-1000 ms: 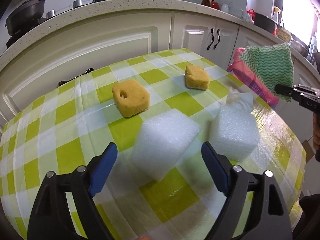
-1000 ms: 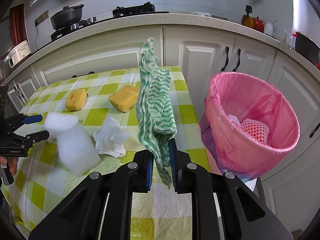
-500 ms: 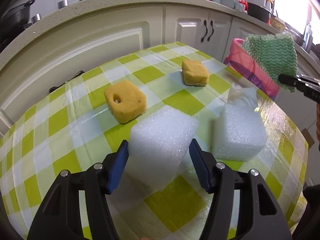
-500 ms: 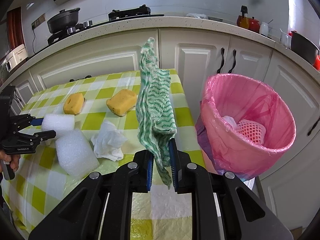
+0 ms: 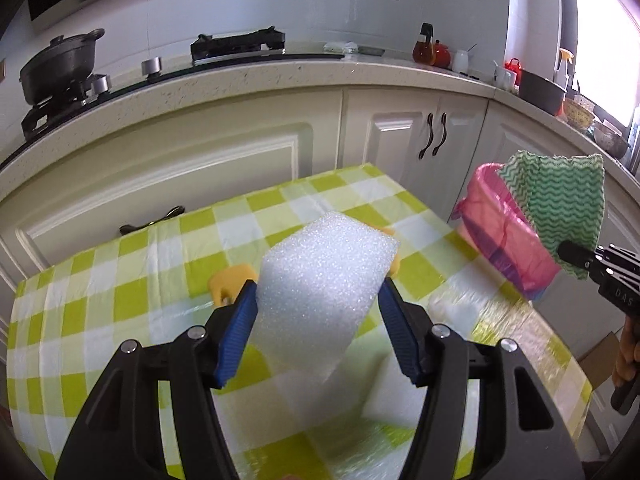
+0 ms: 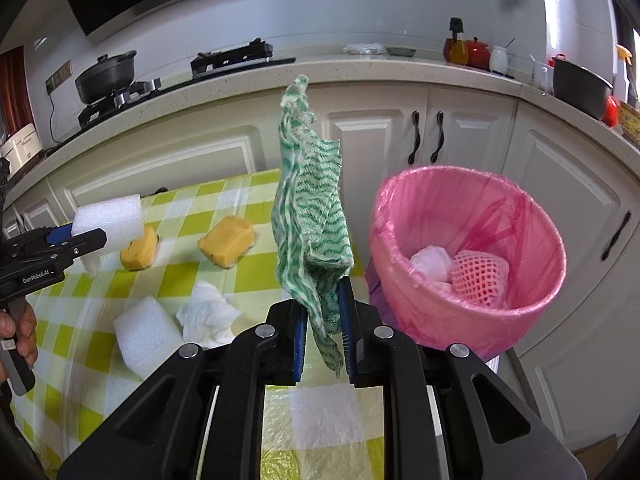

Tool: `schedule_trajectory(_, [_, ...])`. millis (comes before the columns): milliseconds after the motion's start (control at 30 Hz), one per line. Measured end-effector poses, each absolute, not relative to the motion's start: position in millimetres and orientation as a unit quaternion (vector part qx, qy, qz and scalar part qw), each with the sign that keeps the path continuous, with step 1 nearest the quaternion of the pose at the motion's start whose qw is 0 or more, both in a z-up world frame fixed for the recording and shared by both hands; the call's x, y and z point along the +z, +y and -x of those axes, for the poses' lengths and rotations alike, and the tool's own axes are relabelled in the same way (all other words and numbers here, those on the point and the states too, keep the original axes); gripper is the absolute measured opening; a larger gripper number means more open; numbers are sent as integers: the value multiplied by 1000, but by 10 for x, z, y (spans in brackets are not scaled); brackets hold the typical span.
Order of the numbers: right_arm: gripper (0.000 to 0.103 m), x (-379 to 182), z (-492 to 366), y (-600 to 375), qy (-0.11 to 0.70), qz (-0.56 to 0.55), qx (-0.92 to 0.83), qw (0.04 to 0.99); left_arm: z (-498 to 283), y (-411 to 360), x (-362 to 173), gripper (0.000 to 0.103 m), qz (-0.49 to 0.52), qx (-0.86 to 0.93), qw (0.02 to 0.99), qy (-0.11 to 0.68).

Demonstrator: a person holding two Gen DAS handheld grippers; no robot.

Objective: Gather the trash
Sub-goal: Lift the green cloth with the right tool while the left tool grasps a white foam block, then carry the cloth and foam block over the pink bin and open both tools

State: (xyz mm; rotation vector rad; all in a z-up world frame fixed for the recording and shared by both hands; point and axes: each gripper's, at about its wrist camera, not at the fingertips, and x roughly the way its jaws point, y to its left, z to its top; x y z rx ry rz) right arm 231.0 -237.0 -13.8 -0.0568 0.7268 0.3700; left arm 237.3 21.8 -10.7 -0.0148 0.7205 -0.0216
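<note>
My left gripper (image 5: pixel 318 284) is shut on a white foam block (image 5: pixel 324 280), held above the checked tablecloth (image 5: pixel 120 280). From the right wrist view the same foam block (image 6: pixel 110 218) hangs in the left gripper (image 6: pixel 96 236) at the far left. My right gripper (image 6: pixel 323 300) is shut on a green-and-white wavy cloth (image 6: pixel 310 220) that stands up from its jaws, just left of the pink-lined bin (image 6: pixel 468 256). On the table lie a second foam block (image 6: pixel 146 336), a crumpled white tissue (image 6: pixel 208 316) and two yellow sponges (image 6: pixel 226 240) (image 6: pixel 140 250).
The bin holds a white wad (image 6: pixel 432 262) and a pink net (image 6: pixel 480 276). White cabinets (image 5: pixel 400 140) and a counter with a black pot (image 5: pixel 60 68) and hob run behind the table. A hand (image 6: pixel 18 332) grips the left tool's handle.
The left gripper closed on the foam block and lifted it off the table. The right gripper rose slightly with the cloth, near the bin.
</note>
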Motion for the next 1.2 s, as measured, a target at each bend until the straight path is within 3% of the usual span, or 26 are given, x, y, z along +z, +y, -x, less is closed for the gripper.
schedule_trajectory(600, [17, 159, -2651, -3063, 322, -5, 120, 939, -2989, -882, 280, 60, -28, -82, 944, 318])
schedule_trajectory(1200, [17, 113, -3158, -3666, 327, -14, 74, 942, -3624, -1851, 367, 60, -25, -157, 935, 318])
